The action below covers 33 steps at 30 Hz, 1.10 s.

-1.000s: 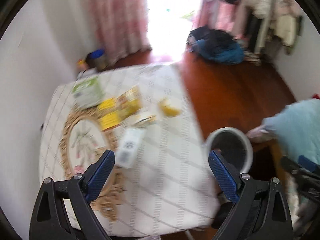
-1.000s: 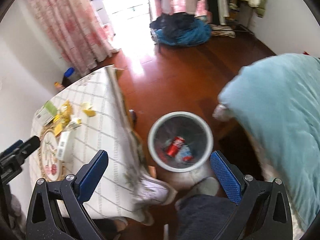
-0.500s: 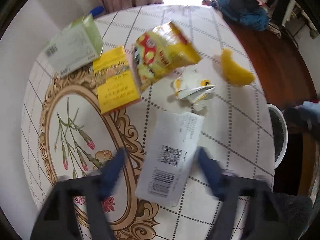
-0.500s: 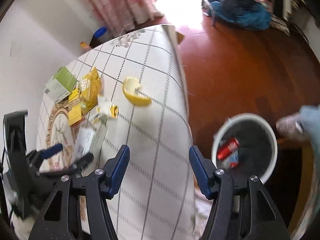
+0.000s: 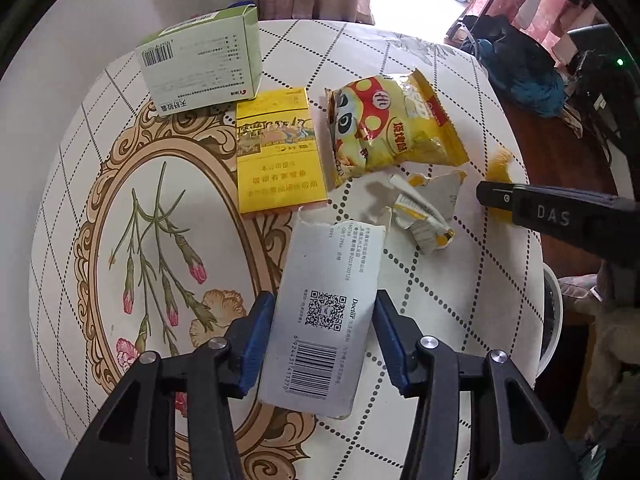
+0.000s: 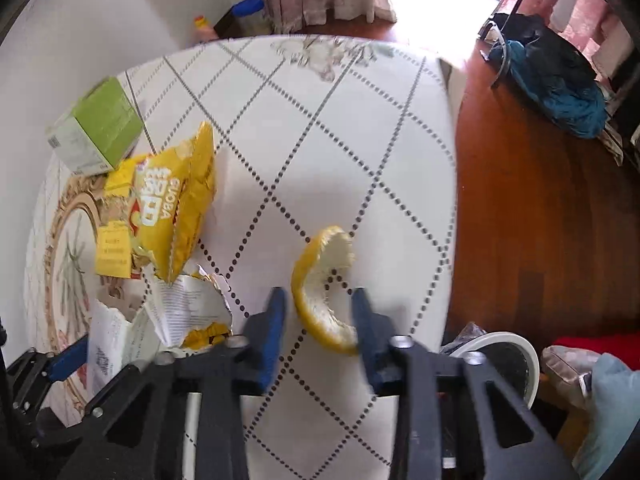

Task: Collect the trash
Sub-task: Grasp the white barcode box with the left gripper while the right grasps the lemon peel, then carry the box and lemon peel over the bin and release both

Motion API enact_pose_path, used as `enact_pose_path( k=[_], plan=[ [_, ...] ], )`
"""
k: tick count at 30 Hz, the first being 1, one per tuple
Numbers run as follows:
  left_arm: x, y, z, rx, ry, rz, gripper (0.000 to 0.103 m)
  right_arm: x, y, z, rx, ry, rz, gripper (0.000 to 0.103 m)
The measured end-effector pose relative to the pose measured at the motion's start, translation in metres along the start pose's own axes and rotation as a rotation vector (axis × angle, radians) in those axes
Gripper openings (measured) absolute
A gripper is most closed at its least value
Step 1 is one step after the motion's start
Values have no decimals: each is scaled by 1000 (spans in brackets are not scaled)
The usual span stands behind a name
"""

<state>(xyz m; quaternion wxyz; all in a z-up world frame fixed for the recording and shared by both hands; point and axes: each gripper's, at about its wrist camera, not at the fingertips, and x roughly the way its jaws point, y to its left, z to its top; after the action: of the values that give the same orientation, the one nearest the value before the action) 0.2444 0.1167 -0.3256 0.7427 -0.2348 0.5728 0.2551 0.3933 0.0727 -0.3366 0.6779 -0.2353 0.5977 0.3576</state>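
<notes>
Mid-collection on a round table (image 5: 420, 60): six pieces of trash still out — one green box (image 5: 200, 60), one yellow snack bag (image 5: 392, 124), one yellow pack (image 5: 276, 156), one white carton (image 5: 328, 308), one torn wrapper (image 5: 424, 212), one curl of peel (image 6: 324, 292). White bin (image 6: 508, 356) waiting on the floor beside the table. Left gripper (image 5: 324, 332) partly open, pads flanking the carton; right gripper (image 6: 320, 320) partly open astride the peel — neither visibly clamped.

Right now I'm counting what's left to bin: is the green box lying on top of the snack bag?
No, the green box sits apart from the snack bag, with the yellow pack between them.
</notes>
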Motion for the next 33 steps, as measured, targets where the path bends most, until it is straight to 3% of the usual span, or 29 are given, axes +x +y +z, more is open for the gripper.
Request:
enact_pose_path(
  k=[6, 12, 18, 26, 33],
  plan=[
    [-18, 2, 13, 9, -58, 24, 46, -23, -10, -17, 58, -51, 10, 11],
    [-60, 2, 6, 12, -143, 25, 46, -65, -20, -51, 101, -125, 30, 11],
    [-111, -22, 0, 46, -231, -18, 46, -116, -34, -88, 154, -207, 51, 11],
    [-151, -95, -6, 154, -301, -106, 46, -183, -89, -150, 260, -315, 33, 11],
    [-142, -177, -14, 259, -267, -192, 46, -210, -168, -209, 400, -341, -23, 11]
  ],
)
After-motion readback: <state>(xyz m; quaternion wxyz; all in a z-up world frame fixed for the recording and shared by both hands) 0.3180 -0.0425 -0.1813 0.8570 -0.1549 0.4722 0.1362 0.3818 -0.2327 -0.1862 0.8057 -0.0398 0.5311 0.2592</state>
